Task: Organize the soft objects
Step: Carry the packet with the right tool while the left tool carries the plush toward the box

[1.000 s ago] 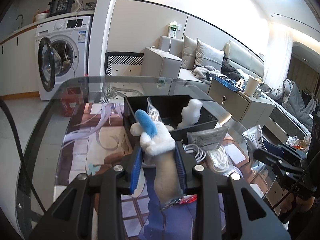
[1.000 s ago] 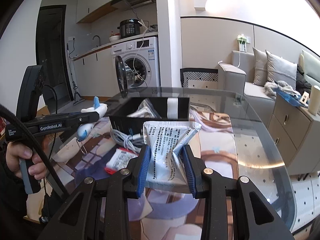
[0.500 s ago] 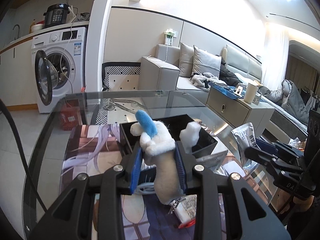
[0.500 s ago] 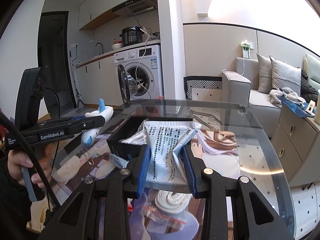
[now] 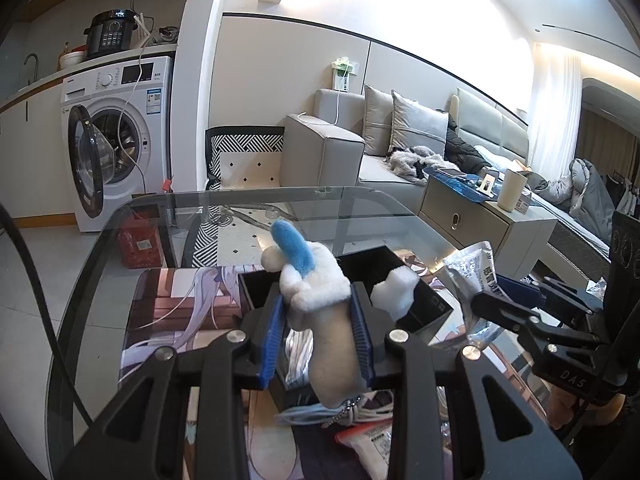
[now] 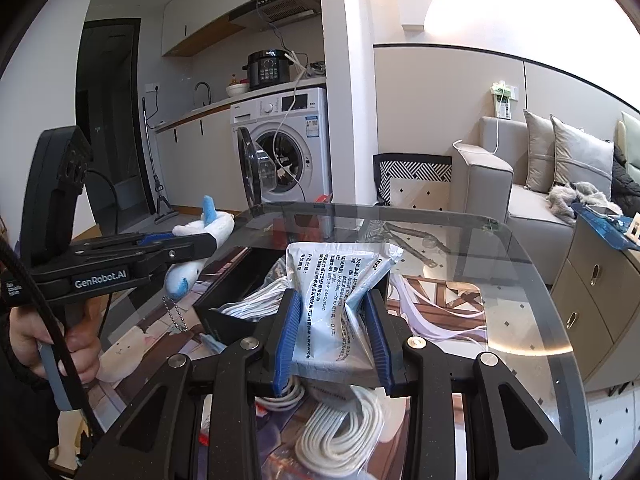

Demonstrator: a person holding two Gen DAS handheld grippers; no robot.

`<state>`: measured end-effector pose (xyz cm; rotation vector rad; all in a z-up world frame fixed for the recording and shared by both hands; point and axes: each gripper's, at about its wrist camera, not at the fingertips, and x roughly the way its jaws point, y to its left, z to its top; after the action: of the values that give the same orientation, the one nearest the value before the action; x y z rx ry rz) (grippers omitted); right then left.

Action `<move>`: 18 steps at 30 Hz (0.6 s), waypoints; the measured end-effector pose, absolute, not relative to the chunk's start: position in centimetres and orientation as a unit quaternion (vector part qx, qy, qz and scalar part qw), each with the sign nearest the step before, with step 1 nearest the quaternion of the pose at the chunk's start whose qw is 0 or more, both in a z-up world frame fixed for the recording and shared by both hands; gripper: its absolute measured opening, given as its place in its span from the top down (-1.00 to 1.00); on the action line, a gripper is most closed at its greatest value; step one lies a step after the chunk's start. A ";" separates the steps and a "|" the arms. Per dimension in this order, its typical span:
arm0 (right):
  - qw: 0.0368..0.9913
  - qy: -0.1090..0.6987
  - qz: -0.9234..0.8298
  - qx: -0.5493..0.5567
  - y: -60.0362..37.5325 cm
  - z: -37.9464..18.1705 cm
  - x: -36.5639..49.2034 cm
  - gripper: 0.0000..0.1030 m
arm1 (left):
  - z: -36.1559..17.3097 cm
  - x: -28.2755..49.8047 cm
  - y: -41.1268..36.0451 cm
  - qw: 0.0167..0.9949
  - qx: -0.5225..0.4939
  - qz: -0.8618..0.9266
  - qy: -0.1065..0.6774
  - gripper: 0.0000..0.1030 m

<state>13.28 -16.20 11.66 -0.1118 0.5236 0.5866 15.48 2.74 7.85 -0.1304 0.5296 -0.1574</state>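
My left gripper (image 5: 318, 336) is shut on a white plush toy (image 5: 320, 300) with a blue fin and a dangling ball chain; it hangs above the near left of the black box (image 5: 428, 308). From the right wrist view the same plush toy (image 6: 200, 240) shows in the left gripper (image 6: 192, 245), left of the black box (image 6: 228, 284). My right gripper (image 6: 332, 338) is shut on a crinkled silver printed packet (image 6: 340, 292), held over the box's near side. A white fluffy piece (image 5: 394, 290) stands in the box.
The glass table (image 6: 520, 280) carries a printed mat (image 5: 172, 304). A bagged coil of white cable (image 6: 340, 428) lies below my right gripper, and another packet (image 5: 372, 444) near the front. A hand (image 6: 76, 336) holds the left gripper's handle. Washing machine and sofa stand beyond the table.
Both grippers have moved forward and slightly up over the table toward the black box, each still holding its item. The box now sits directly beneath the fingertips.
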 end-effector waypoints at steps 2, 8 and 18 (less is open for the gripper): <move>0.922 0.256 0.286 -0.056 -16.0 11.5 14.0 0.35 | 7.8 16.0 2.8 0.960 -0.064 -0.077 0.262 0.41; 0.916 0.261 0.298 -0.060 -14.8 11.4 15.7 0.35 | 7.4 17.4 2.9 0.959 -0.059 -0.072 0.268 0.41; 0.903 0.268 0.329 -0.063 -12.2 10.7 17.8 0.35 | 6.8 18.5 3.5 0.957 -0.061 -0.069 0.276 0.41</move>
<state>17.76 -12.19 10.71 -0.1296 0.5550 0.6806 18.49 3.49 6.83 -0.1240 0.5596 -0.1405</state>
